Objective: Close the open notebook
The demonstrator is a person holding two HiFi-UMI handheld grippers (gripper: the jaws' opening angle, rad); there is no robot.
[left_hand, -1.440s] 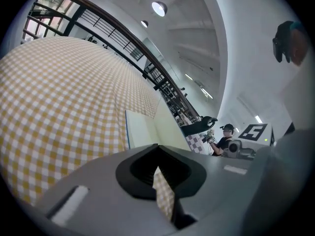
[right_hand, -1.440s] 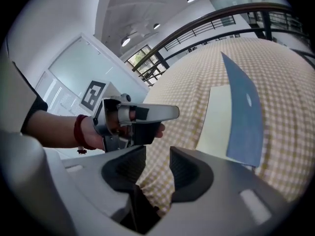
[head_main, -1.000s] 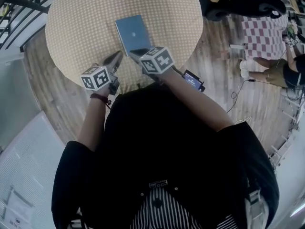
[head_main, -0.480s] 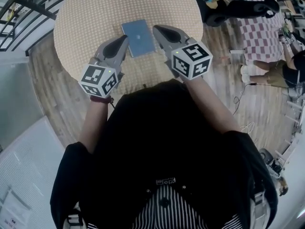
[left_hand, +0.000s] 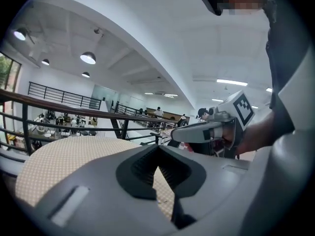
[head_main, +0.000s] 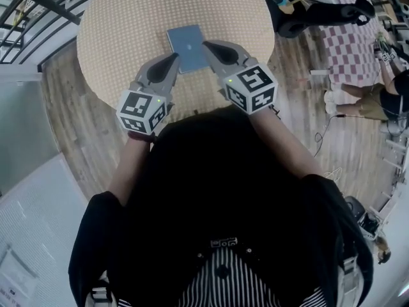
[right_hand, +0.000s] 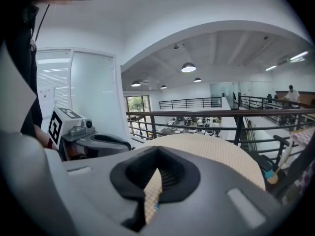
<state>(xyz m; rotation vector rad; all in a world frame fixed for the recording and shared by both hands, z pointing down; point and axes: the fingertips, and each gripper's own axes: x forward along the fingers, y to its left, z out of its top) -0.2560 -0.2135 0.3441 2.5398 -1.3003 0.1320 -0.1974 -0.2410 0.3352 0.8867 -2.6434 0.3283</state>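
A blue notebook point(head_main: 185, 45) lies closed and flat on the round table point(head_main: 115, 37) with its beige checked cloth. Both grippers hang in the air above the table's near half, apart from the notebook. My left gripper point(head_main: 173, 58) is shut and empty, its tip just left of the notebook's near corner in the head view. On the other side my right gripper point(head_main: 208, 45) is shut and empty too, its tip overlapping the notebook's right edge. The left gripper view shows closed jaws point(left_hand: 158, 149) over the cloth with the right gripper point(left_hand: 211, 130) beside them.
A black railing point(right_hand: 206, 113) runs behind the table's far edge. On the wooden floor to the right a person point(head_main: 367, 94) sits by a checked cloth point(head_main: 351, 40). A dark object point(head_main: 319, 8) lies past the table's right rim.
Both grippers have risen off the table toward the head camera and rolled, the marker cubes now larger. The right gripper has come off the notebook's near edge. The notebook stays closed.
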